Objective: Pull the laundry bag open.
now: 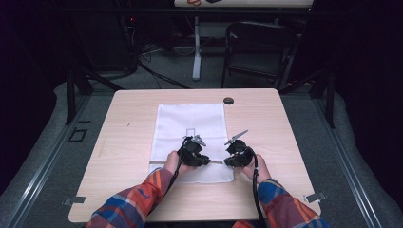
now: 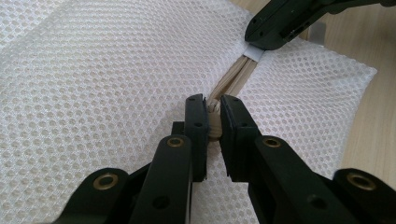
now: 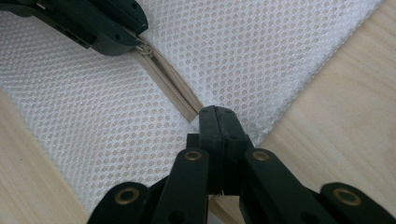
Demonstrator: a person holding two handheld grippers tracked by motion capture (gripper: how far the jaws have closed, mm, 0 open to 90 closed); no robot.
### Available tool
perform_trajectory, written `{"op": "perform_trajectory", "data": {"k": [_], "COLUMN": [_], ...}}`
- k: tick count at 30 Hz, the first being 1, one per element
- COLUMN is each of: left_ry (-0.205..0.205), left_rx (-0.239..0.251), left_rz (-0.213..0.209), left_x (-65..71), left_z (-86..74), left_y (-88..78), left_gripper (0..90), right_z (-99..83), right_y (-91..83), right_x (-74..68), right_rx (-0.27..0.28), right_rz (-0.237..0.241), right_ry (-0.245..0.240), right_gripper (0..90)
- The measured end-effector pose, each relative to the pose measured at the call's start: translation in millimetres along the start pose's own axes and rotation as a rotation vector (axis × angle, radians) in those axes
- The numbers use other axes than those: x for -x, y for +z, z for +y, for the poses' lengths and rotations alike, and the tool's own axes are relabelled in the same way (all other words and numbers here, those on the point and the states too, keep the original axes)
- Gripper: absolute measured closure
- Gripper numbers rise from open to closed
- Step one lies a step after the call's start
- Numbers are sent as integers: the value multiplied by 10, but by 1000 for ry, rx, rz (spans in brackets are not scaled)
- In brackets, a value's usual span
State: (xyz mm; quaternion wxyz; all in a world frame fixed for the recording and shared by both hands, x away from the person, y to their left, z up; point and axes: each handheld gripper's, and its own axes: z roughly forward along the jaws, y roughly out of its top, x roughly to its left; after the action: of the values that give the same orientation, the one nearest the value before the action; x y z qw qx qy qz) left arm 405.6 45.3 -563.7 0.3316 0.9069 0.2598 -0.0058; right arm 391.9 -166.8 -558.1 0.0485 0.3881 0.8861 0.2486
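Left gripper view: zipper (image 2: 214, 122) inside gripper (image 2: 213, 108)

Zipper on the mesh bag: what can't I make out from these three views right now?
- Zipper slider: left gripper view, pinched between the left gripper jaws, which cover most of it.
- Zipper's end: right gripper view, covered by the shut right gripper.
- Mesh bag contents: the high view is too small to tell.
- Small dark round object: high view, too small to identify.
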Motion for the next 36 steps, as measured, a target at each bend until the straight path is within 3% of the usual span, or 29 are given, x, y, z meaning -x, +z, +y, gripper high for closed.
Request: {"op": "perform_trajectory", "data": {"k": [25,36], "left_ry": [-39,-57], "left_rx": [6,23], "left_rz": [1,12], "left_x": [-104,-179], "left_z": [-99,-193], "left_y": [-180,-347], "left_gripper": [820,819], "right_z": [16,12], "right_y": [6,14], "right_x": [-8,-22], "right_rx": [-5,6], "right_rz": [4,-3], "right_ry": [9,20], "right_gripper": [900,900]}}
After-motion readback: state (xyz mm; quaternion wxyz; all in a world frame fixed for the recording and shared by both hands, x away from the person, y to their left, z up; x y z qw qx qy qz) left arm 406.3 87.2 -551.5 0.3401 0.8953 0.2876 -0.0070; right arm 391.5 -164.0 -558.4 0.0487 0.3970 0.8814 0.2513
